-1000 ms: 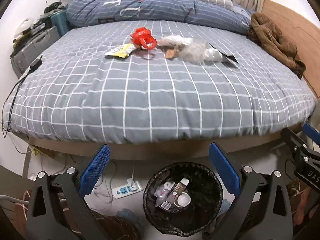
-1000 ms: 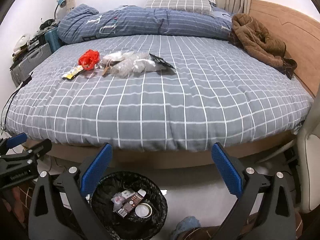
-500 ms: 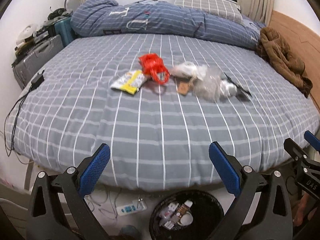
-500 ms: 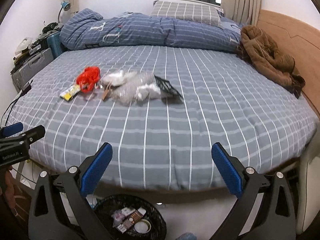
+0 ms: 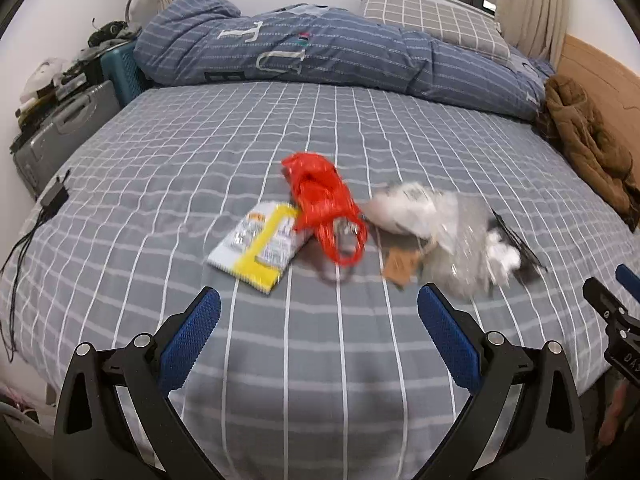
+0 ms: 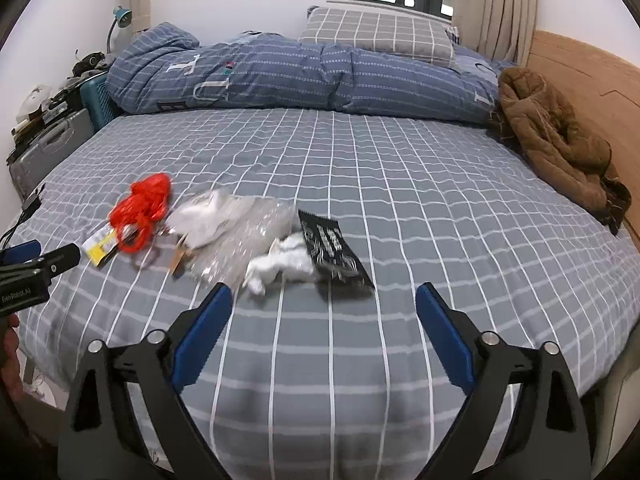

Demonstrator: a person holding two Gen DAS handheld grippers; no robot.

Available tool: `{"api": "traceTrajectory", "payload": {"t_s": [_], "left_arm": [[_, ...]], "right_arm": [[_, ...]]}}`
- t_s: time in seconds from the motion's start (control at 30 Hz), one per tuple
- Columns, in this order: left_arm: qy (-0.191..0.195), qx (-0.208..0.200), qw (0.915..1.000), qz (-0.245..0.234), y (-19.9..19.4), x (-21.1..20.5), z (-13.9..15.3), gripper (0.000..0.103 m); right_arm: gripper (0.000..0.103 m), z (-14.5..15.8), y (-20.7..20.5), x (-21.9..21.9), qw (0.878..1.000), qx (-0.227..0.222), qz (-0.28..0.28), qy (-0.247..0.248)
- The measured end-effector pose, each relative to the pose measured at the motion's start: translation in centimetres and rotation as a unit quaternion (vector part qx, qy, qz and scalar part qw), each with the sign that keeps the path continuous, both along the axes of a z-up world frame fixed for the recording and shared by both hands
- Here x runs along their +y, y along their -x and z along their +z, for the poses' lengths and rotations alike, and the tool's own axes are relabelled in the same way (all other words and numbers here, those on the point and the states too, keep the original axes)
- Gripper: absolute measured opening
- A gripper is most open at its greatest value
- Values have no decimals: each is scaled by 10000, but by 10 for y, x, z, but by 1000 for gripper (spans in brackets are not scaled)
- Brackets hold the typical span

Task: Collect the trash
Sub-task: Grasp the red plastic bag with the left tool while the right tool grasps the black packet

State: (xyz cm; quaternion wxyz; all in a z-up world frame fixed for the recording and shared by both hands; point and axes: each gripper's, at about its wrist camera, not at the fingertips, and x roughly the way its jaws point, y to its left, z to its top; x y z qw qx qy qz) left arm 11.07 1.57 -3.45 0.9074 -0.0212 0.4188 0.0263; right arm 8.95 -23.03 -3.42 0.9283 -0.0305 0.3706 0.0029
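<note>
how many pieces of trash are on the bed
About 6, clustered mid-bed: yellow wrapper, red bag, brown scrap, clear plastic, white tissue, black packet. More may hide underneath.

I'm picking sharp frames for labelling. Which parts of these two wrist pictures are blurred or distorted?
Left wrist view: the red plastic bag, yellow wrapper and clear plastic are motion-smeared; the gripper stays sharp. Right wrist view: milder blur on the black packet. Both: fisheye bends the bed grid lines.

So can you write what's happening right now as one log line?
phase: reaching for trash | left gripper: open, empty | right gripper: open, empty, jaws just closing slightly | nearest: yellow snack packet, white crumpled paper | all on bed
</note>
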Motion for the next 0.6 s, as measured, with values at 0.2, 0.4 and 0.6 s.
{"api": "traceTrajectory", "payload": {"t_s": [0.2, 0.4, 0.6], "left_arm": [[24, -3, 10000, 90, -50, 11, -11, 97], [133, 50, 9998, 152, -94, 17, -28, 97], [126, 139, 9996, 191, -128, 19, -41, 97]], "right_arm": [[81, -20, -48, -3, 9999, 162, -43, -18], [75, -46, -82, -6, 9989, 461, -26, -39], [67, -64, -103, -8, 9972, 745, 25, -105]]}}
